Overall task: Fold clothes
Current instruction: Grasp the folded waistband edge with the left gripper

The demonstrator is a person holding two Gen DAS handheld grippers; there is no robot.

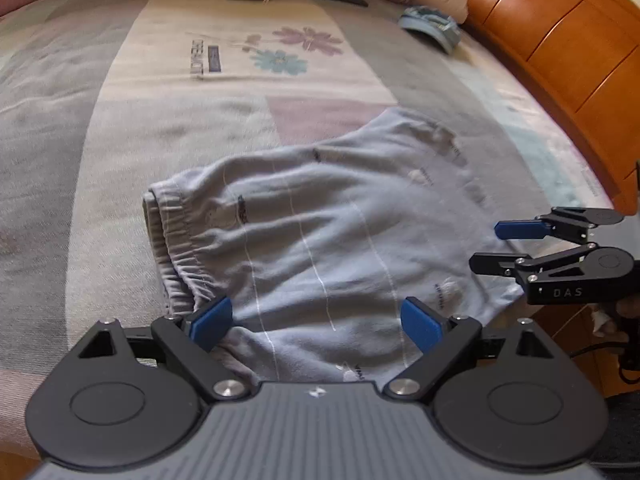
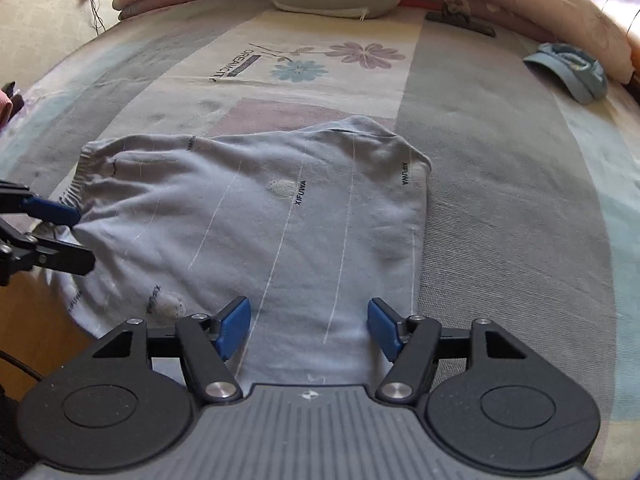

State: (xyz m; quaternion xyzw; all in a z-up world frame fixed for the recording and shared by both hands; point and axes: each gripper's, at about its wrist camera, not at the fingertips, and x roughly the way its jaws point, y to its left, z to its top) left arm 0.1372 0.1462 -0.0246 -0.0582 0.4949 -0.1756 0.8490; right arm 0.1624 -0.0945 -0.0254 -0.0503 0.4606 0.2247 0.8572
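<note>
Both claws gape wide over pale blue shorts point(image 2: 256, 220) lying on the bed point(image 2: 500, 220); pinching matching near-edge corners squarely would likely keep any fold even.

The left claw point(image 1: 316, 322) is held with its blue-padded fingers point(image 1: 211, 322) spread wide apart. The right claw point(image 2: 310, 326) is likewise held agape, level with it, just to its right, both pointed forward and slightly downward.
</note>
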